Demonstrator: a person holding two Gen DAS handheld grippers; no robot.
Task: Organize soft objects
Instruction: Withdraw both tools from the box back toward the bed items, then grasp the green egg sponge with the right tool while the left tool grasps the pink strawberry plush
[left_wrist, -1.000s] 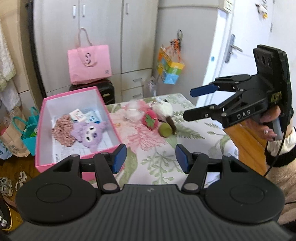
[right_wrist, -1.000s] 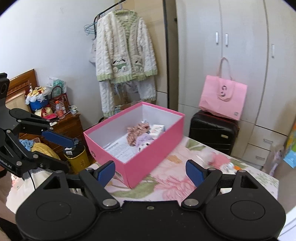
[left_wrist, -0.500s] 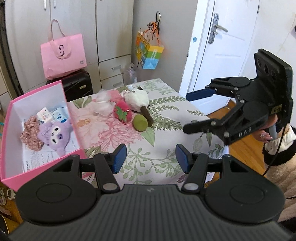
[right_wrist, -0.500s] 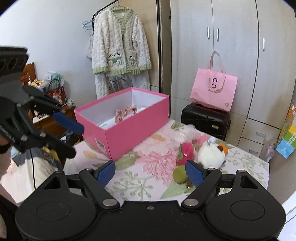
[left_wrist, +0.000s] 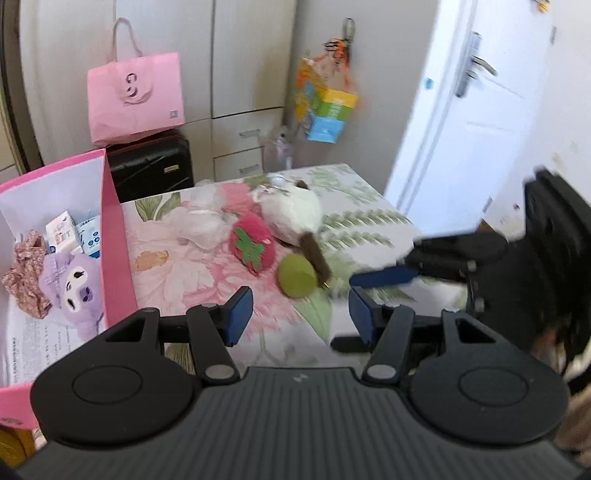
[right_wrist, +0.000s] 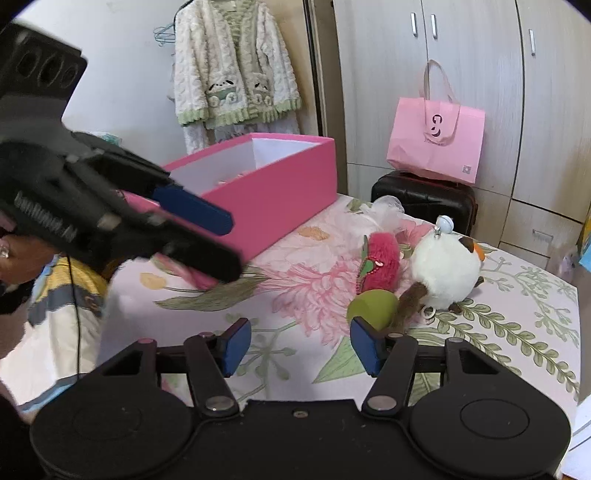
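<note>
Green plush ball (right_wrist: 373, 308) lies just ahead-right of the right tool (right_wrist: 300, 345), jaws closing on nothing; left tool (left_wrist: 300, 314) farther, open, empty.

Plush toys (left_wrist: 291, 216) right of box (left_wrist: 116, 251)

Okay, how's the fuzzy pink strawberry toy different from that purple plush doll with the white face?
The fuzzy pink strawberry toy lies out on the floral tablecloth, while the purple plush doll with the white face is already inside the open pink cardboard box. The strawberry is a plain rounded shape with a green leaf patch; the doll has a face with dark eyes. The strawberry touches other toys; the doll lies beside a floral scrunchie. Both are soft plush.
</note>
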